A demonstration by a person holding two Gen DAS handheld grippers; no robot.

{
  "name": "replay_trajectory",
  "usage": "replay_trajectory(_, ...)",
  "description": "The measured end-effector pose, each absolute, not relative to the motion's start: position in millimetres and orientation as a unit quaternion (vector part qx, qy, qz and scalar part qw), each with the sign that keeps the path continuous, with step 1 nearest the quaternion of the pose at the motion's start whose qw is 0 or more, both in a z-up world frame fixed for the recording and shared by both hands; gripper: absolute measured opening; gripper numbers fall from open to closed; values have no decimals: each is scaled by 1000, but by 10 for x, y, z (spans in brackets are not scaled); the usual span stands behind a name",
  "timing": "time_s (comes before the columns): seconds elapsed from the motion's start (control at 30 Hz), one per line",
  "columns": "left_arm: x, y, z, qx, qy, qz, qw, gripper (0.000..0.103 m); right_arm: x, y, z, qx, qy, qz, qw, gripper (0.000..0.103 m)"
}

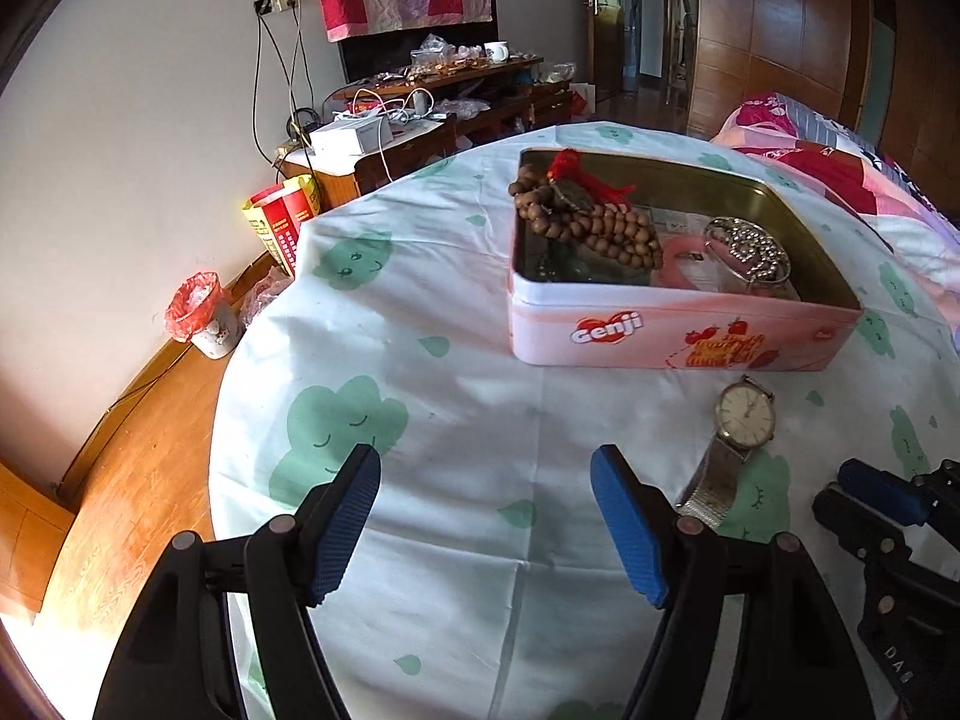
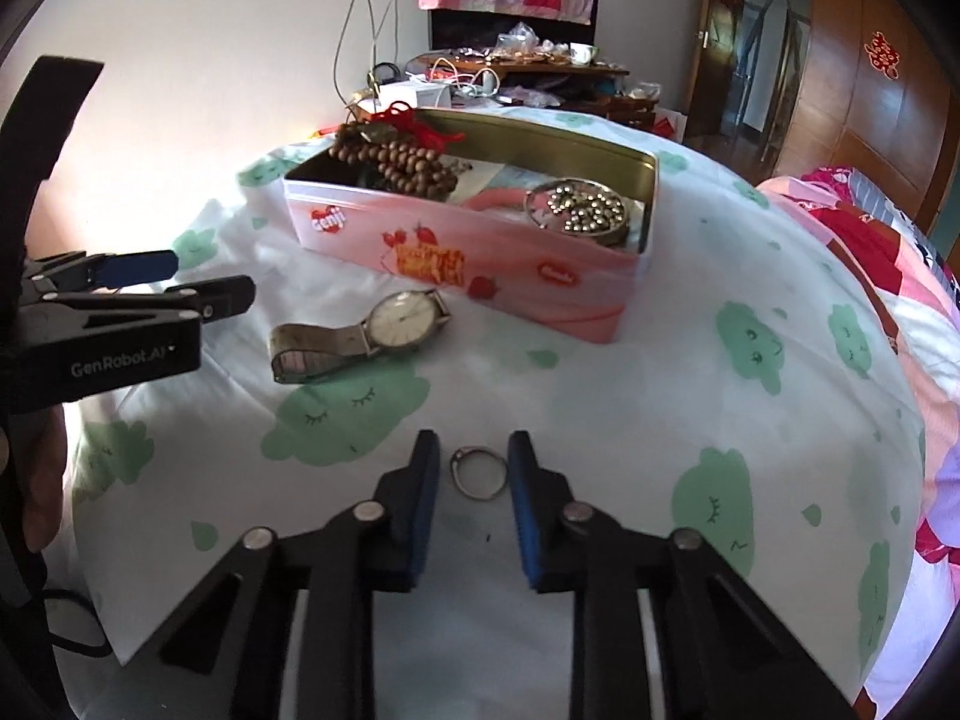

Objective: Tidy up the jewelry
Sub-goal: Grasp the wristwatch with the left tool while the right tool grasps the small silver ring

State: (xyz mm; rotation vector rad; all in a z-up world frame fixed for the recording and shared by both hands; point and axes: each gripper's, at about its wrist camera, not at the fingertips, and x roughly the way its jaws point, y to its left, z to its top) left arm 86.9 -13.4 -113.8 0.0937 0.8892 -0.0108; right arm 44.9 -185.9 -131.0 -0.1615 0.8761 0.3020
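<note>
A small silver ring (image 2: 478,473) lies on the cloud-print tablecloth between the fingers of my right gripper (image 2: 474,462), whose blue pads sit close against its two sides. A gold-faced wristwatch (image 1: 744,420) with a metal mesh band rests flat on the cloth in front of the pink tin (image 1: 660,339); in the right wrist view the watch (image 2: 402,321) lies left of centre. My left gripper (image 1: 486,468) hovers open over bare cloth, left of the watch, holding nothing. The tin (image 2: 480,252) holds brown wooden beads (image 2: 402,162) with a red tassel and a silver ball bracelet (image 2: 582,210).
The table edge (image 1: 252,324) drops off at the left to a wooden floor with a red-lined bin (image 1: 201,312). A bed with a patterned quilt (image 2: 888,252) borders the right side. The cluttered wooden desk (image 1: 432,96) stands behind the table.
</note>
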Motion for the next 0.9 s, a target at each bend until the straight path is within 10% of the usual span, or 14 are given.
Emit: replay_trajectory(0.9,1094,-951,-1303,77,460,-132,875,73,484,-2434,-1256,-58,408,79,908,21)
